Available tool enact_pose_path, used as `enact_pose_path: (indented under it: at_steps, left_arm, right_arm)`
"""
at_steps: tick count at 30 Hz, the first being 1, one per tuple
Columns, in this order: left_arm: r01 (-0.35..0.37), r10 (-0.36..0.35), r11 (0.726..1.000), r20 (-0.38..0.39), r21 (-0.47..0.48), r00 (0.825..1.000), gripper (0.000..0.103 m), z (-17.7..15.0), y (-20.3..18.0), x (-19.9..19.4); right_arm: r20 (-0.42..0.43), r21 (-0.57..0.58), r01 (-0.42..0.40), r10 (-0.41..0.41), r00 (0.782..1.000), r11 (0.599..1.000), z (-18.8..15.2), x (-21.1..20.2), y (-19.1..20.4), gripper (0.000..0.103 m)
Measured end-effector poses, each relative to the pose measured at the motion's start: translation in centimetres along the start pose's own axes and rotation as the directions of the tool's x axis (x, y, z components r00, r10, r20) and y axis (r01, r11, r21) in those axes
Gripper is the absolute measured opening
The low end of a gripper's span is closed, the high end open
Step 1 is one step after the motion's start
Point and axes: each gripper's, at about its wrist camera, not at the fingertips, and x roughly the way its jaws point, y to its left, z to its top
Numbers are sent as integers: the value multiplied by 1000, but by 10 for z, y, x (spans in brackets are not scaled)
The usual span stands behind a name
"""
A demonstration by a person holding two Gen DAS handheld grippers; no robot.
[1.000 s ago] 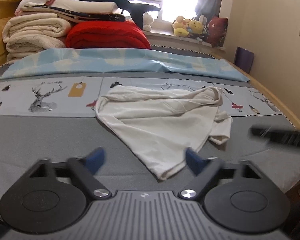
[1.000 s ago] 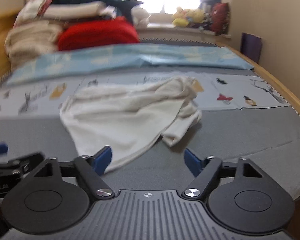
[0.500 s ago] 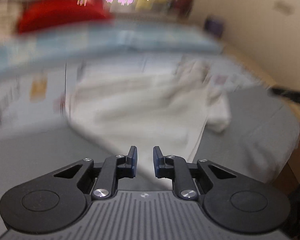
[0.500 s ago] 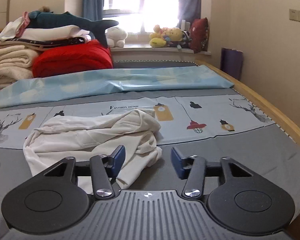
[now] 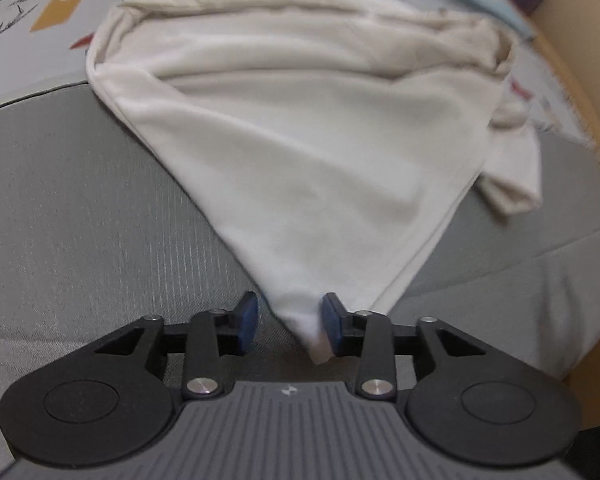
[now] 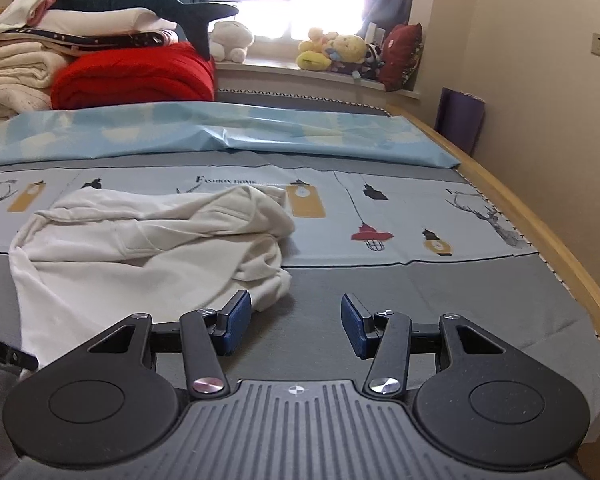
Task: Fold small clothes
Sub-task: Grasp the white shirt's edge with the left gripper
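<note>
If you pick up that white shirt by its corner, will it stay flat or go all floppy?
Probably floppy: the white shirt already lies in soft folds and bunches. It likely drapes down from the corner between the left gripper pads, and looks thin, so probably light.

Your left gripper (image 5: pixel 289 325) tips steeply downward, its jaws apart after just reopening, a cloth corner lying between the blue pads and touching only the right one. Your right gripper (image 6: pixel 296 327) points shallowly forward, jaws held apart on nothing.
</note>
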Motion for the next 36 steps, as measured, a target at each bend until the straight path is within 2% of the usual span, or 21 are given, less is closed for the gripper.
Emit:
enact_pose_path:
  at_steps: [3, 4, 5, 6, 11, 17, 20, 23, 24, 27, 31, 36]
  left_arm:
    - [-9, 7, 997, 25, 78, 1000, 41, -2, -12, 1]
    - [-7, 4, 995, 30, 100, 1000, 34, -3, -13, 1]
    - [-11, 7, 993, 38, 119, 999, 12, -4, -15, 1]
    - [-22, 15, 991, 52, 136, 999, 5, -5, -15, -1]
    - [-15, -6, 988, 137, 153, 990, 3, -10, 0, -31]
    - [-56, 4, 967, 208, 247, 978, 3, -30, 49, -85]
    - [-104, 61, 960, 169, 261, 984, 3, -48, 88, -100]
    - [-200, 171, 951, 138, 236, 976, 3, -63, 126, -110]
    - [-201, 178, 955, 121, 218, 977, 3, -67, 138, -112]
    - [-187, 172, 963, 92, 194, 981, 3, -78, 164, -120]
    - [-197, 187, 963, 69, 182, 980, 3, -82, 176, -122]
    - [-142, 136, 988, 89, 63, 987, 7, -71, 183, -127]
  right_arm:
    - [-21, 9, 8, -8, 1000, 1000, -1, 4, -4, 51]
    - [-29, 15, 11, -10, 1000, 1000, -2, 5, -5, 51]
    - [-36, 21, 14, -13, 999, 1000, -2, 7, -6, 51]
    - [-44, 28, 19, -17, 999, 999, -2, 8, -6, 51]
    - [-71, 39, 36, -33, 997, 999, -3, 11, -3, 51]
    - [-84, 49, 40, -36, 996, 998, -2, 12, 9, 51]
    - [-90, 64, 31, -25, 996, 997, 1, 12, 19, 51]
    - [-98, 66, 18, -11, 995, 998, 3, 15, 30, 51]
    - [-102, 64, 12, -6, 995, 998, 4, 16, 35, 51]
    - [-123, 61, -6, 13, 992, 998, 4, 20, 47, 52]
    - [-165, 39, -29, 35, 986, 999, 4, 29, 61, 53]
    - [-236, 27, -42, 47, 971, 999, 2, 50, 70, 53]
